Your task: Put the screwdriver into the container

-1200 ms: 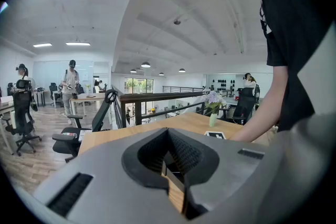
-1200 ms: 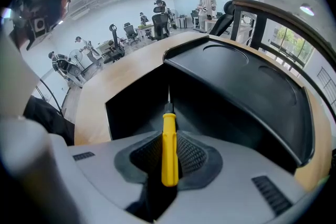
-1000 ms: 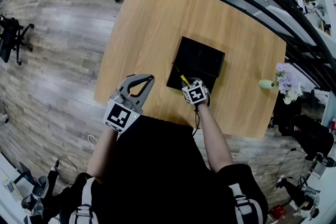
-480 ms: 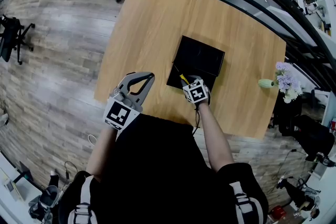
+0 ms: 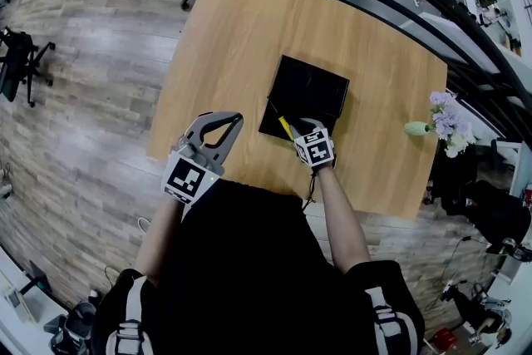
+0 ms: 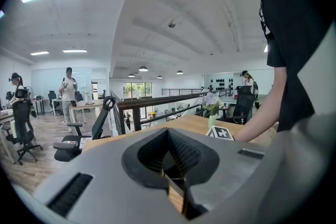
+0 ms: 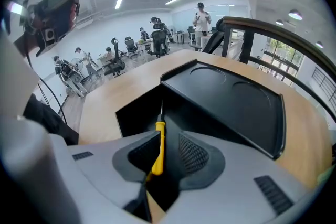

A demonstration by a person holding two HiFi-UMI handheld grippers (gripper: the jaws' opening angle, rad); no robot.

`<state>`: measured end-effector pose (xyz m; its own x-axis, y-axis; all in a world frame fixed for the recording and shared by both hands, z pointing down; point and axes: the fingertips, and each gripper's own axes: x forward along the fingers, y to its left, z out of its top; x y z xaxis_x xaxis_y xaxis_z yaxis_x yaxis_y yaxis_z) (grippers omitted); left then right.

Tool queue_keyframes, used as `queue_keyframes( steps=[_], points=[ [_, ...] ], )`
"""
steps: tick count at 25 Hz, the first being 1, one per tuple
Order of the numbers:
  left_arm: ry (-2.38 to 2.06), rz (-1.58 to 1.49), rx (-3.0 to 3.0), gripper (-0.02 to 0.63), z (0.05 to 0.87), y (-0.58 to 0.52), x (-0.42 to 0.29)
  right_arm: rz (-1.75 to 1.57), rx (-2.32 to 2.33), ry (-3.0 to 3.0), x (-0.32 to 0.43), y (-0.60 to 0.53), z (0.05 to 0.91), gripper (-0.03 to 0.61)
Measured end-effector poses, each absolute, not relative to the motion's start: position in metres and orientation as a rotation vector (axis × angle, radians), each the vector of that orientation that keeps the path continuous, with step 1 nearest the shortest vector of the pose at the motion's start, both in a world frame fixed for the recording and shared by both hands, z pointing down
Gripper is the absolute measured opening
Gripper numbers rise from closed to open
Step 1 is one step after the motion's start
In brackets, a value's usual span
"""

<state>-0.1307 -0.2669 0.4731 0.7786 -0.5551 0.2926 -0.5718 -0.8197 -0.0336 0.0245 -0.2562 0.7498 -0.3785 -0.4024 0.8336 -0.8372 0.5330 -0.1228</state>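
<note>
Held in narrow right claw (image 7: pixel 163 157): slim yellow-handled screwdriver (image 7: pixel 157 147), pinched by its handle, tip toward 11 o'clock over open black rectangular container (image 7: pixel 231 105). Likely light, stiff, smooth; mid-handle grip is safest. The left claw (image 6: pixel 168 157) is closed and empty, at container's 8 o'clock over wooden worktop (image 5: pixel 241 37).

Screwdriver (image 7: pixel 158 144): slim, with a yellow handle and a thin dark shaft. It is clamped by the handle in the right gripper (image 7: pixel 167 153) and tilted, its tip over the container's open cavity. Container (image 5: pixel 309 87): black rectangular box on the wooden table (image 5: pixel 241 29), lid swung open alongside.
</note>
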Motion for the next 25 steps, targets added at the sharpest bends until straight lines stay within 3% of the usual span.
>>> queue_keyframes(
  steps=[5,12,25],
  points=[
    [-0.935,0.435,2.934,0.021,0.465,-0.251,-0.117,0.693,1.046,-2.011,0.043,-0.241,0.736,0.116],
    [-0.961,0.440,2.932,0.021,0.450,-0.220,-0.096,0.618,1.112,-2.073,0.070,-0.205,0.700,0.041],
    [-0.979,0.447,2.927,0.021,0.435,-0.156,-0.040,0.482,1.098,-2.187,0.116,-0.140,0.643,0.025]
  ],
)
